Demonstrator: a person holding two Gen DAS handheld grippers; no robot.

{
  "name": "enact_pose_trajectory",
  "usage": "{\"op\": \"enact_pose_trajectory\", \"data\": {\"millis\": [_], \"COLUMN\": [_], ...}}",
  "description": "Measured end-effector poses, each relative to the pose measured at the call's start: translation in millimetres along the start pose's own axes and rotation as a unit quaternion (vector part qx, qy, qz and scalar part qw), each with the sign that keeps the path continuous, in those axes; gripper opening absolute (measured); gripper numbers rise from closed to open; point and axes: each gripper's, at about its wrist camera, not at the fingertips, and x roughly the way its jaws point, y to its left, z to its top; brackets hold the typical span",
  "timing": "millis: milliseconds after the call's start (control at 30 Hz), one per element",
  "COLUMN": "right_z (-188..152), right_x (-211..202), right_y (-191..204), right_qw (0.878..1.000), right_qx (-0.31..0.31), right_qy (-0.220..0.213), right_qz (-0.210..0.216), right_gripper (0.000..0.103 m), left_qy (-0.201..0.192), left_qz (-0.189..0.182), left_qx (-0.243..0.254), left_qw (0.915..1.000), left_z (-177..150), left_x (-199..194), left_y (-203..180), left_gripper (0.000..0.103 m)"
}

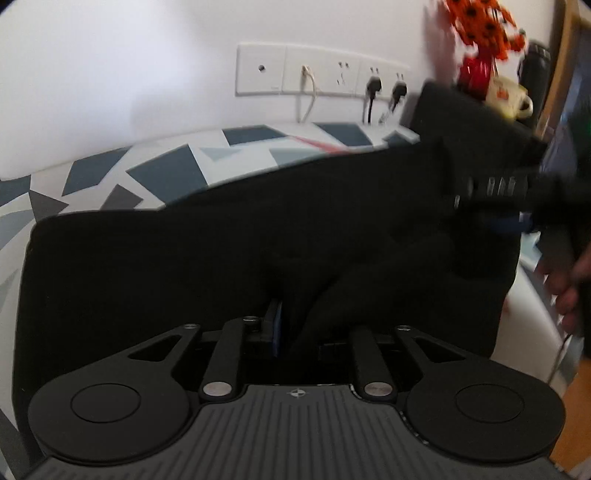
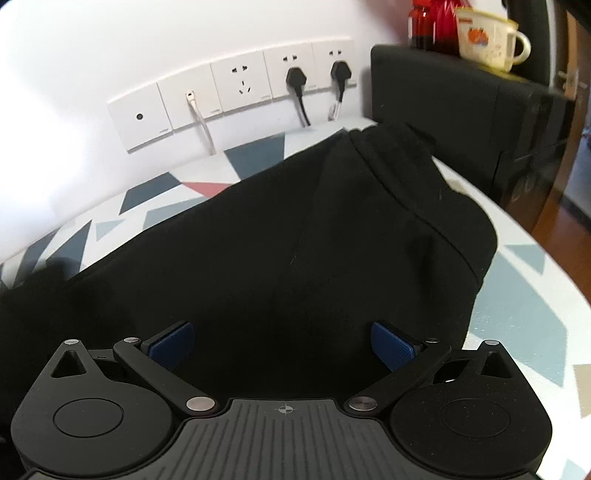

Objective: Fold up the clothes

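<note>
We hold a black garment [image 1: 236,258] spread across a table [image 1: 155,173] covered in grey, blue and white geometric shapes, against a white wall with a row of sockets [image 2: 236,92]. Our left gripper [image 1: 291,332] has its jaws drawn nearly together on a fold of the black cloth, which rises between its blue pads. Our right gripper [image 2: 282,345] stands with its jaws wide apart above the garment, both blue pads [image 2: 391,345] bare and pressing on nothing. Seen from the left, that right gripper [image 1: 491,188] is blurred over the garment's far end, a hand [image 1: 565,284] behind it. A cream mug [image 2: 484,37] and red bottle [image 2: 424,22] sit on a black box [image 2: 443,96] beside the table
</note>
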Motion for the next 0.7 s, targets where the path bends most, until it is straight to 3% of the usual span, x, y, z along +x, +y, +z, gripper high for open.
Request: {"op": "enact_pose_trajectory", "data": {"millis": [67, 233, 333, 367, 400, 467, 633, 700], "right_z": [2, 8, 12, 14, 16, 21, 23, 18], "right_x": [-1, -6, -10, -11, -11, -10, -5, -2], "right_y": [-6, -2, 3, 5, 7, 17, 58, 78], "right_qw": [1.000, 0.996, 0.990, 0.987, 0.985, 0.983, 0.985, 0.985], "right_qx": [0.008, 0.030, 0.058, 0.074, 0.085, 0.093, 0.060, 0.038], "right_qy": [0.013, 0.040, 0.057, 0.061, 0.064, 0.069, 0.078, 0.088], "right_qz": [0.020, 0.077, 0.115, 0.126, 0.134, 0.143, 0.143, 0.142], "right_gripper": [0.102, 0.102, 0.102, 0.102, 0.102, 0.102, 0.102, 0.102], "left_qy": [0.004, 0.012, -0.001, -0.007, -0.013, -0.025, -0.010, -0.012], "left_qz": [-0.004, -0.055, -0.069, -0.067, -0.064, -0.059, 0.030, 0.049], "left_qx": [-0.004, -0.037, -0.028, -0.031, -0.034, -0.040, -0.072, -0.076], "left_qw": [1.0000, 0.9977, 0.9972, 0.9972, 0.9973, 0.9971, 0.9969, 0.9958], "left_z": [1, 11, 12, 10, 7, 2, -22, -31], "left_x": [-2, -23, -45, -53, -61, -78, -88, -90], "left_y": [-2, 13, 25, 30, 35, 45, 78, 88], "left_gripper": [0.023, 0.034, 0.054, 0.066, 0.068, 0.069, 0.070, 0.072]}}
